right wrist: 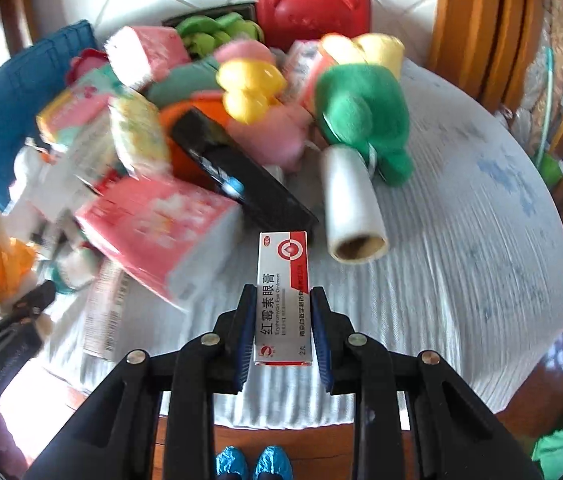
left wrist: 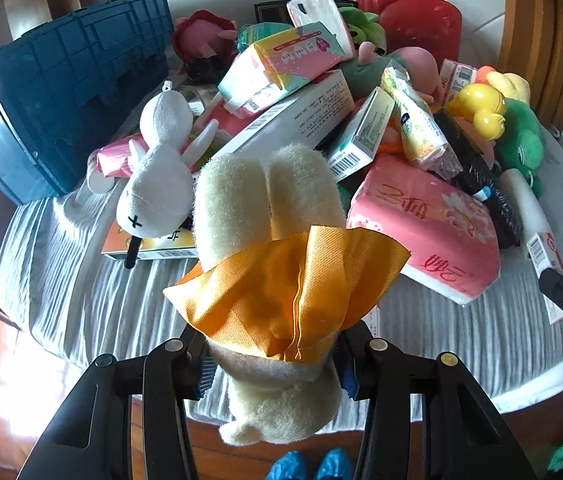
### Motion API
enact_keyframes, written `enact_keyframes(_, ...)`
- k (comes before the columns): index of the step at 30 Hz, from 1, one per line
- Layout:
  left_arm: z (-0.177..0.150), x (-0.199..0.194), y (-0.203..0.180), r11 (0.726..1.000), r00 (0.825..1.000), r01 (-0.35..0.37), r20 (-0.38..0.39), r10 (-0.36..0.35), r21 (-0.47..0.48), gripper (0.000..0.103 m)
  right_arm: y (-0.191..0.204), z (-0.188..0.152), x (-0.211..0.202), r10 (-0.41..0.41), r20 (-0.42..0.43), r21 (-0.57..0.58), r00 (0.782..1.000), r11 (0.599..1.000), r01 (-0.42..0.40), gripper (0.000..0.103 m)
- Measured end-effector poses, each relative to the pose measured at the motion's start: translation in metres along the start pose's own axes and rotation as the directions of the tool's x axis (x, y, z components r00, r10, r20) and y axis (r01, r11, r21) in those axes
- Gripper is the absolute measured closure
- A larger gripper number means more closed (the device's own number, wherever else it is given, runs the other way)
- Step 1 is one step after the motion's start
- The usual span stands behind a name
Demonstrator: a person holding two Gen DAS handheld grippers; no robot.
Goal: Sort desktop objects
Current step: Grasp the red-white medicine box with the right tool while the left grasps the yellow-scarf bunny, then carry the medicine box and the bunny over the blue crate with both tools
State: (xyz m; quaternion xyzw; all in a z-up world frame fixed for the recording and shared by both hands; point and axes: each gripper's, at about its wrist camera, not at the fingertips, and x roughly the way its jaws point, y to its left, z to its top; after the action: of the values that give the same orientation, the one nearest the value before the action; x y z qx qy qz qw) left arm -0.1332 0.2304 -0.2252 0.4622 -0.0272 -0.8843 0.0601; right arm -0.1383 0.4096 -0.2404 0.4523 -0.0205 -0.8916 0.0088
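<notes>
Above the near edge of the cloth-covered table point(right wrist: 461, 280), we see the right gripper point(right wrist: 283, 330) clamped on a red-and-white ointment box point(right wrist: 283, 292) printed "红霉素眼膏" and "Erythromycin Eye Ointment". The left gripper point(left wrist: 273, 364) is closed on a cream plush toy point(left wrist: 269, 200) wearing an orange bow point(left wrist: 293, 284), also over the near edge. Behind them lies the pile, where a pink tissue pack point(left wrist: 425, 224) bears red script we cannot read.
</notes>
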Motion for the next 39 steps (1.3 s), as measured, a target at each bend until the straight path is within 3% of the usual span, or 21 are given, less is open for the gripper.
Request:
enact_keyframes(11, 0.015, -0.023, 0.036, 0.996, 0.999, -0.024, 0.023, 0.026, -0.080, 0.056, 0.040, 0.031, -0.032, 0.139, 0.064, -0.130, 0.988, 0.983, -0.130, 0.077)
enact_keyframes(22, 0.028, -0.051, 0.090, 0.984, 0.995, -0.066, 0.064, 0.078, -0.165, 0.056, 0.111, 0.059, -0.060, 0.239, 0.096, -0.243, 0.966, 0.947, -0.210, 0.077)
enact_keyframes(28, 0.041, -0.062, 0.144, 0.980, 0.990, -0.069, 0.105, 0.089, -0.187, 0.056, 0.169, 0.072, -0.078, 0.261, 0.127, -0.278, 0.957, 0.935, -0.218, 0.077)
enact_keyframes(39, 0.073, -0.087, 0.278, 0.978, 0.971, -0.062, 0.213, 0.105, -0.198, 0.056, 0.308, 0.096, -0.114, 0.290, 0.215, -0.315, 0.932, 0.924, -0.215, 0.077)
